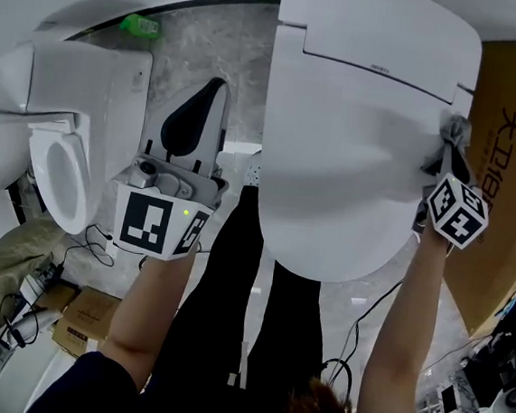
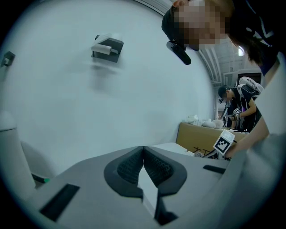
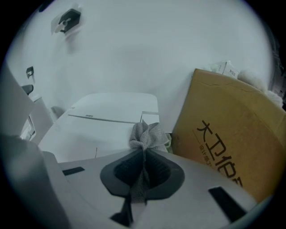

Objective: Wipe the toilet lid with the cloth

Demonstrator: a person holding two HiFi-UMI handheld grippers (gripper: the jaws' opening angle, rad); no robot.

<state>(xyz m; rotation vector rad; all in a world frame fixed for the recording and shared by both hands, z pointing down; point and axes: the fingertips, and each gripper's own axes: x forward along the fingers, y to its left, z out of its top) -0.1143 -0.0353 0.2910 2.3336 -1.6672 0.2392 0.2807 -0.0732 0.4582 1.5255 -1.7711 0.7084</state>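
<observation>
The white toilet lid (image 1: 355, 138) fills the middle of the head view, closed, its hinge end at the top. My right gripper (image 1: 451, 149) is at the lid's right edge, shut on a bunched grey cloth (image 1: 456, 132). In the right gripper view the cloth (image 3: 147, 136) sticks out past the jaws, above the lid (image 3: 98, 129). My left gripper (image 1: 210, 92) hangs left of the lid over the floor, shut with nothing in it; its jaws meet in the left gripper view (image 2: 143, 154).
A second toilet (image 1: 60, 137) with its seat showing stands at the left. A brown cardboard box (image 1: 507, 162) sits right beside the lid. A small green object (image 1: 141, 25) lies on the floor at the back. Cables and boxes (image 1: 84, 316) clutter the lower left.
</observation>
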